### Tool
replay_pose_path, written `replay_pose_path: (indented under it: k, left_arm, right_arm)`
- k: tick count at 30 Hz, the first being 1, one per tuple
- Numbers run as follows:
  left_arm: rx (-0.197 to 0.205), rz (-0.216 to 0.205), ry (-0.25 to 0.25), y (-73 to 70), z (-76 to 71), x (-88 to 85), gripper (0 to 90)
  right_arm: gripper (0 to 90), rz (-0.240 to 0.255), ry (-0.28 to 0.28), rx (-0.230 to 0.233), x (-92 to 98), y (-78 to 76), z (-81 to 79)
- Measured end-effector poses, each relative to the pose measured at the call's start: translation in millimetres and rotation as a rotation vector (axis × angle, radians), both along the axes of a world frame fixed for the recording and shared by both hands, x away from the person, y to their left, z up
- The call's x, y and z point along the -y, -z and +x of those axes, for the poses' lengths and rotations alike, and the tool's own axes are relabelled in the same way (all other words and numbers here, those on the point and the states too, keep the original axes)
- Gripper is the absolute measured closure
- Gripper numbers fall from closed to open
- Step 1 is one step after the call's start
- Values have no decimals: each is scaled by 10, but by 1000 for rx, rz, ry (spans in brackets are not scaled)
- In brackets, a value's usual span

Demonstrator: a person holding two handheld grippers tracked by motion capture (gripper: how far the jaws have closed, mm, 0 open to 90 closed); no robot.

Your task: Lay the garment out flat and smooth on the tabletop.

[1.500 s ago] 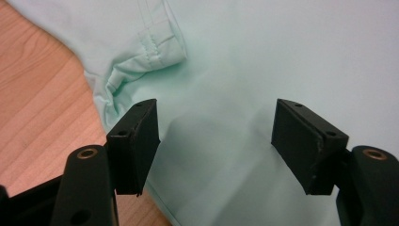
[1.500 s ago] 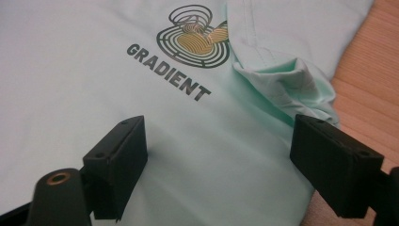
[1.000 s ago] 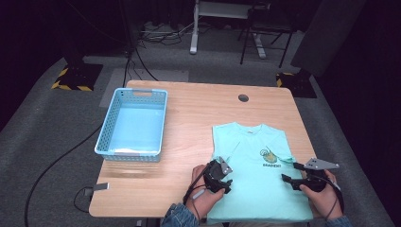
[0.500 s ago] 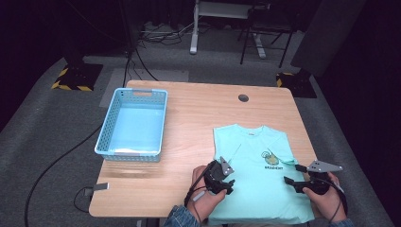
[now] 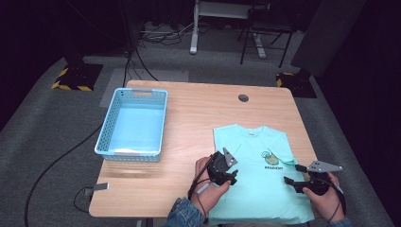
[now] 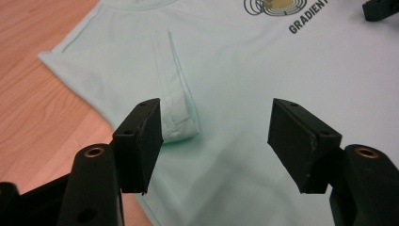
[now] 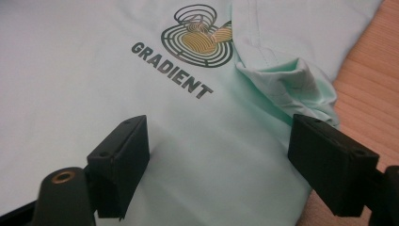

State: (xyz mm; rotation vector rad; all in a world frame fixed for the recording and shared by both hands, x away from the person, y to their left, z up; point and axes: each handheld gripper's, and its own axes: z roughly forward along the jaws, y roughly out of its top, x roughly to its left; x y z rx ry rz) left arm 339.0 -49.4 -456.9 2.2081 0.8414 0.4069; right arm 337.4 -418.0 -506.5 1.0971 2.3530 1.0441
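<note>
Wooden surface (image 5: 198,118): rectangular, pale grain, a small dark round grommet (image 5: 243,98) near its far edge at upper centre of the high view. Dark carpeted floor on all sides.

Blue basket (image 5: 133,124): perforated plastic, at centre left of the high view, set near the surface's left edge. A broad bare strip of wood lies between it and the shirt.

Mint-green T-shirt (image 5: 261,170): laid flat, collar away from the person, at lower right of the high view. Its right side runs close to the surface's right edge; its hem reaches the near edge. Chest print with the word GRADIENT (image 7: 170,70) under a ringed emblem. Left sleeve (image 6: 176,101) folded inward over the body; right sleeve (image 7: 287,82) folded in and rumpled, bare wood just beyond it.

Left gripper (image 5: 230,176): held in the left hand (image 5: 208,187) over the shirt's left part at lower centre of the high view, forearm in a denim sleeve entering from the bottom. Jaws spread wide, nothing between them; in the left gripper view they frame the folded sleeve end.

Right gripper (image 5: 289,180): held in the right hand (image 5: 326,196) at lower right of the high view, near the shirt's right edge, pointing leftward across the cloth. Jaws spread wide, empty, above the fabric below the print.
</note>
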Motion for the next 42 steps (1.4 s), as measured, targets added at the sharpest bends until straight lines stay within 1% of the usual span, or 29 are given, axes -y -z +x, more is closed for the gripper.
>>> replay_pose_path:
  k: [4,9,10,11,14,18,23,28,32,38,42]
  left_arm:
    - [0,-7,-14,-36,79,14,356]
    - [1,-1,-20,-47,229,48,361]
    - [1,-1,-20,-47,229,48,364]
    - [0,-1,-26,-49,284,61,369]
    - [1,-1,-29,-50,356,84,381]
    - [8,-3,-28,-53,423,117,385]
    - [6,0,-26,-34,510,154,393]
    - [2,0,-26,8,602,199,404]
    - [-5,13,-23,58,675,236,415]
    - [-13,25,-19,149,765,306,428]
    - [-28,30,-19,230,823,349,448]
  right_arm:
    - [210,0,0,0,0,0,0]
    - [210,0,0,0,0,0,0]
    - [210,0,0,0,0,0,0]
    - [210,0,0,0,0,0,0]
    - [210,0,0,0,0,0,0]
    - [210,0,0,0,0,0,0]
    - [210,0,0,0,0,0,0]
    - [210,0,1,0,0,0,0]
    - [210,-1,1,0,0,0,0]
    - [211,0,2,0,-1,0,-1]
    - [210,0,1,0,0,0,0]
